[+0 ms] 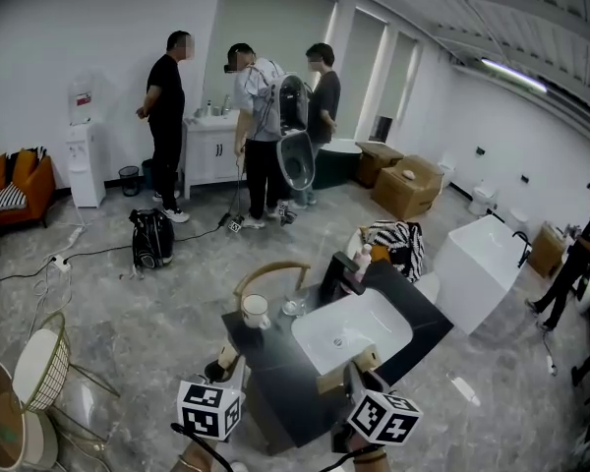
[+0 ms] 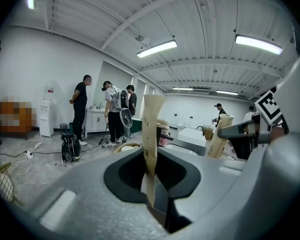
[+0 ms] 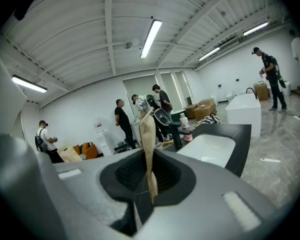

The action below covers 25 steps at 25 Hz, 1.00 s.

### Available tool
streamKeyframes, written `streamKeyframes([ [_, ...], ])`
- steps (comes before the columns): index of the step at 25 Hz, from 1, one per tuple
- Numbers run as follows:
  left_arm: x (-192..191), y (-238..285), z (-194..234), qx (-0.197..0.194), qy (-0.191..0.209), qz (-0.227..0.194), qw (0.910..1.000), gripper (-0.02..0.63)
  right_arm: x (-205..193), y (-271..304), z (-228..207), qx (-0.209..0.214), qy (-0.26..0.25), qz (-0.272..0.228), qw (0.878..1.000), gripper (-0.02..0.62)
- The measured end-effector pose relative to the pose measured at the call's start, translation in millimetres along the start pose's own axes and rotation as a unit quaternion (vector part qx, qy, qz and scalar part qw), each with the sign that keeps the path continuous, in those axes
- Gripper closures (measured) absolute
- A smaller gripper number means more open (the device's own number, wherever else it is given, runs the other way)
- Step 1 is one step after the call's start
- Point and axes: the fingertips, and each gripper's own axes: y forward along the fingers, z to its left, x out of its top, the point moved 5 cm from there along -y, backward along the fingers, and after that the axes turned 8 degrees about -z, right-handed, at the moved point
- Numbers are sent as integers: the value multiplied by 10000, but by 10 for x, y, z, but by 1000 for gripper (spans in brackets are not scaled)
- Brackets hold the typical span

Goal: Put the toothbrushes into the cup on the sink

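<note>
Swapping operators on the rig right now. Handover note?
Left gripper: shut on a tan paper-wrapped toothbrush, held upright.
Right gripper: shut on a second tan paper-wrapped toothbrush, also upright.
The white cup stands on the left of the black sink counter, beside the white basin. Nothing sticks out of it.
Done: both brushes are in hand.
Left: both grippers are at the counter's near edge, short of the cup. Carry each brush over and drop it in.
</note>
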Motion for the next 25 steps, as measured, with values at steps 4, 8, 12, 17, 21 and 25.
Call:
streamKeyframes([
  [4,46,241,170,0,-39,7,10000,563,51,274,-4,-52,-33,12,10000,561],
  [8,54,438,285,-60,-68,50,9999,561,113,504,-26,-134,-39,-12,9999,561],
  [12,44,596,407,-69,-153,81,9998,563,134,711,-22,-170,-74,23,9998,561],
  [17,-8,677,526,-21,-225,103,9997,562,84,845,-13,-192,-97,115,9997,561],
  [21,-63,671,574,110,-276,143,9995,561,42,923,-36,-135,-110,212,9996,561],
  [25,-85,645,598,273,-253,176,9992,563,44,997,-62,-22,-74,232,9997,561],
])
